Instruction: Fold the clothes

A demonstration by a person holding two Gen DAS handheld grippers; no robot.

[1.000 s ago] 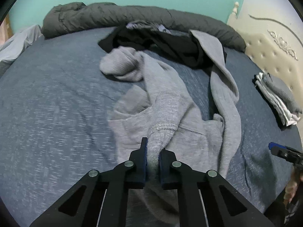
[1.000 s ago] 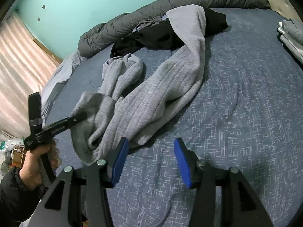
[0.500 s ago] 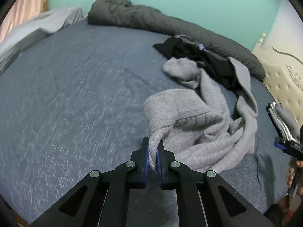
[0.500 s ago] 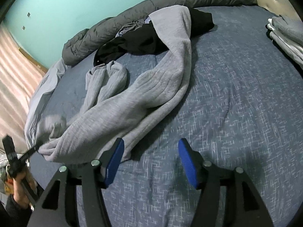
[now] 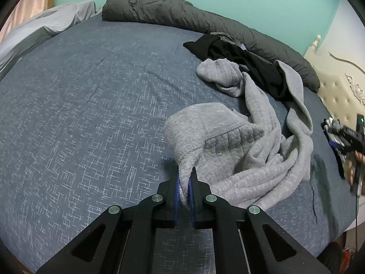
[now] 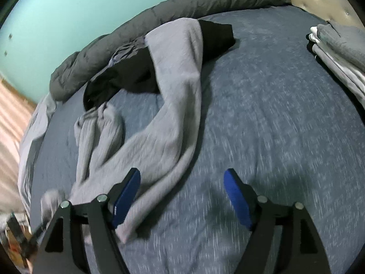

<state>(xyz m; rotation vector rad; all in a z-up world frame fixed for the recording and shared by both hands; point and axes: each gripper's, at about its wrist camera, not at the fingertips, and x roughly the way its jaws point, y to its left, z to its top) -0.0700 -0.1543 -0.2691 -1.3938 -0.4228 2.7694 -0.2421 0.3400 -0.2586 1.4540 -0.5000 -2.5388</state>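
Bed sheet [image 5: 86,118]: broad bare stretch on the left in the left wrist view, open to a passing gripper. In the right wrist view, a second bare stretch lies between the grey sweater [image 6: 173,118] and the folded stack [image 6: 337,52].

Obstacles: grey sweater sprawled across the middle; black garment [image 5: 246,59] touching its far end; dark rolled duvet [image 5: 182,18] lining the far edge against the wall; folded stack near the headboard [image 5: 337,86]; light grey cloth [image 5: 45,25] at the far-left corner.
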